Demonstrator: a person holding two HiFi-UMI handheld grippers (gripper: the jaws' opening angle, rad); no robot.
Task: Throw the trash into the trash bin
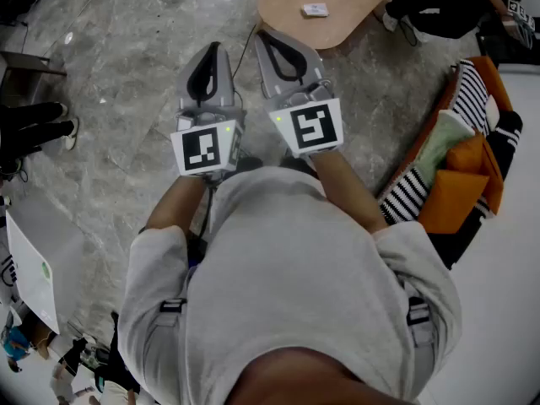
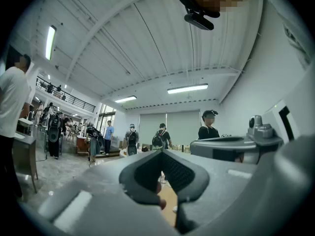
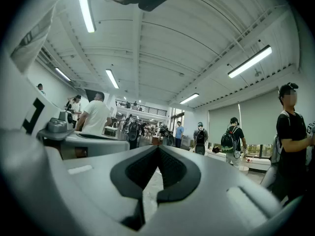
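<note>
The head view alone gives the layout. The person's two forearms reach forward side by side, with the left gripper [image 1: 214,49] and right gripper [image 1: 263,35] held level and near each other over a grey marble floor [image 1: 126,66]. A round wooden table [image 1: 337,19] sits at 12 to 1 o'clock, just beyond the right gripper's tips. It bears a small white item [image 1: 315,10]; I cannot tell whether that is the trash, nor which thing is the bin. A sofa [image 1: 460,167] with orange and striped cushions lines the 3 o'clock edge, and a bystander's legs [image 1: 34,129] stand at 9 o'clock. The floor lies open toward 10 and 11 o'clock.

Only the gripper views show the hall: a ribbed ceiling, strip lights [image 3: 248,62] and standing people with backpacks [image 2: 161,137].

In its own view the left gripper [image 2: 161,151] has its jaws together at the tips with nothing held, and the table's wood shows in the slit below. The right gripper [image 3: 157,147] is likewise closed and empty, over floor. Each view shows the other gripper beside it, at 3 o'clock in the left gripper view and at 9 o'clock in the right gripper view.
</note>
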